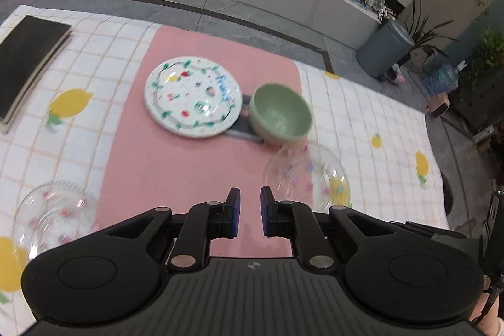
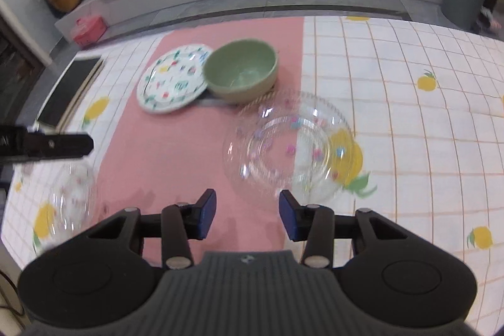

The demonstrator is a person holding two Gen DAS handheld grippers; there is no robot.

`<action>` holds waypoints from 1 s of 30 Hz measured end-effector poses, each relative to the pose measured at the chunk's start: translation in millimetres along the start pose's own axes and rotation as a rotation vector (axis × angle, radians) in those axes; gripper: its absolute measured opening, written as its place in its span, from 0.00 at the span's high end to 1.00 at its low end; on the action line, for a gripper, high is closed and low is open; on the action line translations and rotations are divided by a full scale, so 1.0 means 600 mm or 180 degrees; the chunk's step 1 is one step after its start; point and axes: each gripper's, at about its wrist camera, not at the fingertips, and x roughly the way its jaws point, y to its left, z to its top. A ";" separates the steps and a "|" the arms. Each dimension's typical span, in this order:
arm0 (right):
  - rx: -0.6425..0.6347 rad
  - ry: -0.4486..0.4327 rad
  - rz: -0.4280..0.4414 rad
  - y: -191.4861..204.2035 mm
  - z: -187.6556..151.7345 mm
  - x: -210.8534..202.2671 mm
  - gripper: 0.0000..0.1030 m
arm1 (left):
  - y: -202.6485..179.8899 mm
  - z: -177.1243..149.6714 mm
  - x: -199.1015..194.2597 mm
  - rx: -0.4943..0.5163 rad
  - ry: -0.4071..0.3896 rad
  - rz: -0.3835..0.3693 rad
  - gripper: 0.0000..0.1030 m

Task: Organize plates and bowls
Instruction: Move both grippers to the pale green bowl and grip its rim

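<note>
A white patterned plate [image 1: 192, 96] lies on the pink mat [image 1: 176, 172], with a green bowl [image 1: 280, 118] tilted beside it on its right. They also show in the right wrist view: plate [image 2: 173, 79], bowl [image 2: 241, 70]. A clear glass plate with coloured dots [image 2: 286, 147] lies at the mat's right edge, just ahead of my right gripper [image 2: 248, 211], which is open and empty. It also shows in the left wrist view [image 1: 307, 175]. A second clear glass dish [image 1: 53, 213] lies at the left. My left gripper [image 1: 250, 210] is open with a narrow gap, empty, above the mat.
A dark flat pad [image 1: 28, 59] lies at the table's far left. The lemon-print checked tablecloth [image 1: 371, 122] covers the table. The left gripper's finger [image 2: 47, 144] juts in at the left of the right wrist view. A grey bin [image 1: 384, 49] stands beyond the table.
</note>
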 end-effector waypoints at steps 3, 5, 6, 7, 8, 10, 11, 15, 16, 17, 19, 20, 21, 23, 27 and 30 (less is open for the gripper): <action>0.0127 -0.0046 0.0010 -0.011 0.042 0.011 0.59 | -0.005 0.033 0.026 -0.0080 0.0014 -0.0148 0.78; 0.0187 -0.0062 0.0024 -0.016 0.070 0.023 0.61 | -0.009 0.056 0.048 -0.0092 0.0026 -0.0149 0.77; 0.0214 -0.0064 0.0043 -0.018 0.084 0.030 0.62 | -0.013 0.067 0.060 -0.0088 0.0027 -0.0117 0.76; 0.0238 -0.0071 0.0042 -0.020 0.097 0.038 0.63 | -0.014 0.077 0.071 -0.0080 0.0023 -0.0099 0.76; 0.0249 -0.0087 0.0014 -0.021 0.111 0.047 0.63 | -0.015 0.086 0.082 -0.0080 0.0005 -0.0093 0.76; 0.0251 -0.0132 -0.0053 -0.023 0.133 0.063 0.64 | -0.012 0.102 0.106 -0.0134 -0.0007 -0.0104 0.76; 0.0251 -0.0142 -0.0064 -0.024 0.143 0.071 0.64 | -0.010 0.110 0.119 -0.0160 0.0015 -0.0114 0.76; 0.0281 -0.0082 -0.0112 -0.030 0.172 0.108 0.67 | 0.006 0.129 0.171 -0.0306 0.0062 -0.0048 0.76; 0.0280 -0.0061 -0.0137 -0.031 0.177 0.117 0.67 | 0.010 0.132 0.184 -0.0345 0.0091 -0.0028 0.76; 0.0271 -0.0038 -0.0147 -0.032 0.180 0.125 0.68 | 0.014 0.135 0.194 -0.0387 0.0113 -0.0013 0.76; 0.0286 0.0006 -0.0125 -0.036 0.185 0.143 0.68 | 0.019 0.138 0.210 -0.0449 0.0153 -0.0008 0.76; 0.0303 0.0033 -0.0122 -0.039 0.187 0.150 0.68 | 0.018 0.139 0.217 -0.0452 0.0174 -0.0005 0.76; 0.0312 0.0060 -0.0122 -0.040 0.188 0.157 0.68 | 0.018 0.139 0.222 -0.0455 0.0182 0.0012 0.76; 0.0340 0.0109 -0.0113 -0.043 0.192 0.171 0.68 | 0.014 0.140 0.235 -0.0440 0.0216 0.0067 0.76; 0.0397 0.0194 -0.0081 -0.048 0.194 0.189 0.68 | 0.007 0.138 0.248 -0.0392 0.0289 0.0105 0.76; 0.0421 0.0244 -0.0095 -0.050 0.194 0.199 0.68 | -0.004 0.135 0.253 -0.0298 0.0306 0.0180 0.82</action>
